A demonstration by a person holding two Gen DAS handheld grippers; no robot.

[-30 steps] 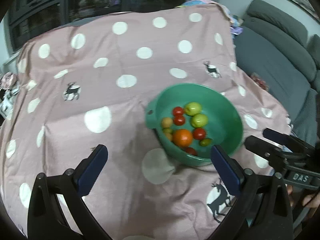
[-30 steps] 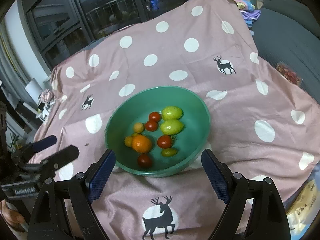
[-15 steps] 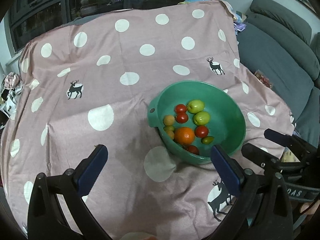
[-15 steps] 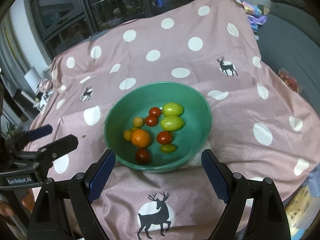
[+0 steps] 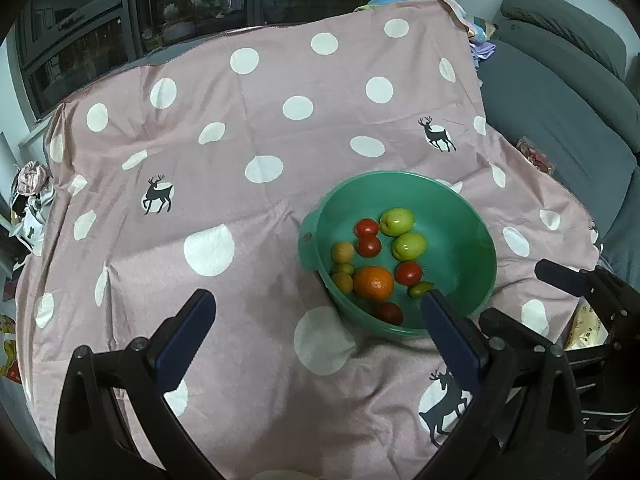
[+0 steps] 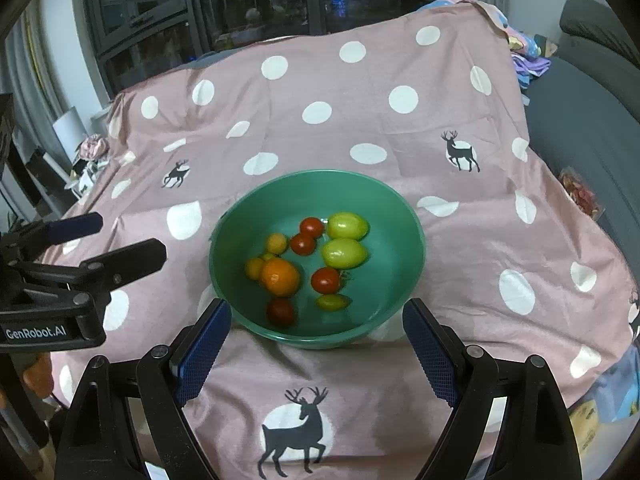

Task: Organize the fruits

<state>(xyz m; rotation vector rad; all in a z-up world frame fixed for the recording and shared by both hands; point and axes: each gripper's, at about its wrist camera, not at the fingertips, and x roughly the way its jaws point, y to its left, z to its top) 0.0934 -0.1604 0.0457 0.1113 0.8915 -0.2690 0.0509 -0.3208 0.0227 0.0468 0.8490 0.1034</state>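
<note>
I see all the fruits [image 6: 304,264] lying together in the green bowl [image 6: 412,240] on the table [image 6: 460,216]. Both tools – left [image 5: 316,320] and right [image 6: 316,334] – hang spread and empty, short of the bowl. That fits either gathering done or sorting-out to come – I can't tell which.

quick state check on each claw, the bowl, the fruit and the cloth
left claw: open, holding nothing
right claw: open, holding nothing
green bowl: upright on the cloth, holding fruit
orange: in the bowl, whole
two green apples: in the bowl, side by side
polka-dot cloth: spread out, wrinkled
</note>
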